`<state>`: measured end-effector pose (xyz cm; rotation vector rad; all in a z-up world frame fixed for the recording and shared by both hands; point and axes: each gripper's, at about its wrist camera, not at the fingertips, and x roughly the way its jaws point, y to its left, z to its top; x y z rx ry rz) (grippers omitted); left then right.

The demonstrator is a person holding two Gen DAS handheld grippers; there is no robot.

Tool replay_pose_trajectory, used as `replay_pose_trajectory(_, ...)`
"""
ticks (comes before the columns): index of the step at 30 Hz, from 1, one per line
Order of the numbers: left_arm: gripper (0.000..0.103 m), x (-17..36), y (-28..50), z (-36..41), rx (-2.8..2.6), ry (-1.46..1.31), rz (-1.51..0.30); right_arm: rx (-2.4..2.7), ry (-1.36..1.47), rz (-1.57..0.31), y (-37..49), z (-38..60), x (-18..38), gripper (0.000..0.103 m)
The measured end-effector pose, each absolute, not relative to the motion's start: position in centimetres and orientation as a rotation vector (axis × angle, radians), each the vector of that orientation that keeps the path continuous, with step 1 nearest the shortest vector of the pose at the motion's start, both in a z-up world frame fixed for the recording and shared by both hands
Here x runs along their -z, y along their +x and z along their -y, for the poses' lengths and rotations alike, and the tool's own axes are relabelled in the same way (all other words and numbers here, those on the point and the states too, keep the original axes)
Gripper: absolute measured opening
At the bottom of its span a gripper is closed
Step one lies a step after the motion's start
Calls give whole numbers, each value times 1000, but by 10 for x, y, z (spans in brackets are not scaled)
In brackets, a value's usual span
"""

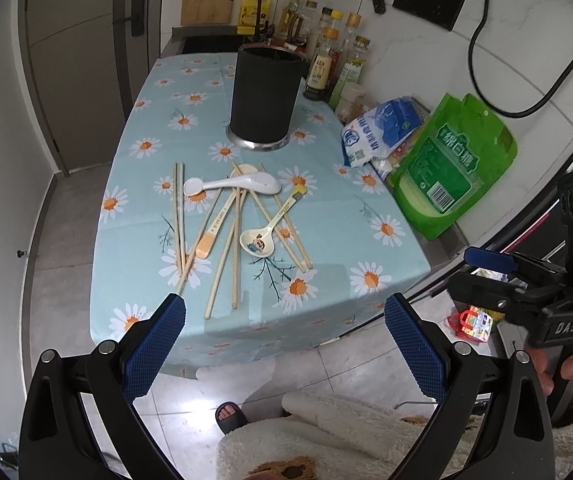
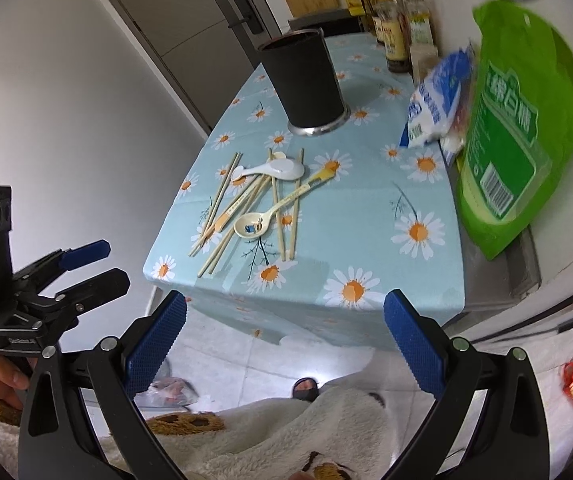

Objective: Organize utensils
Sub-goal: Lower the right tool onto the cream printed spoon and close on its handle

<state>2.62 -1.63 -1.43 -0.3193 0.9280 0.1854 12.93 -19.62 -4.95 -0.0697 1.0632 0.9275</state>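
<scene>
— Where are the utensils?
— Chopsticks (image 1: pixel 235 240) and spoons (image 1: pixel 233 185) lie heaped on the daisy tablecloth (image 1: pixel 366 216), just near of the black holder (image 1: pixel 264 96).
— And the grippers?
— Left gripper (image 1: pixel 284 344) and right gripper (image 2: pixel 284 340) — both spread wide, grasping nothing, off the table's near edge.

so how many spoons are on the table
3. A white spoon lies nearest the black holder; a cartoon-print spoon lies right; an orange-handled one lies left, its bowl under the white spoon.
</scene>
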Motion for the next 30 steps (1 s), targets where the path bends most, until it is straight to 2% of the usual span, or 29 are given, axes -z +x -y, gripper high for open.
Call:
replay_pose_trajectory(10,96,41,34,0,-215,-404,-979,-990,34,-1187,160,192,81,96)
replay_pose_trajectory(13,96,52,41,-11,-201,-413,-998,-999,89,-1240,169,179,91,88)
replay_pose_trajectory(15,96,59,48,-20,-181,-419,-1018,-1027,151,-1294,176,169,98,69)
replay_pose_trajectory(19,96,67,58,-38,-144,-408,-1025,-1031,249,-1351,194,143,112,66)
replay_pose_trajectory(20,96,68,60,-44,-132,-415,-1022,-1026,272,-1366,198,137,116,61)
replay_pose_trajectory(22,96,72,65,-57,-114,-417,-1019,-1015,337,-1404,210,123,128,59)
replay_pose_trajectory(27,96,85,77,-94,-48,-485,-1039,-940,513,-1519,236,95,161,38)
replay_pose_trajectory(30,96,87,83,-110,-4,-504,-1031,-890,552,-1548,245,84,175,34)
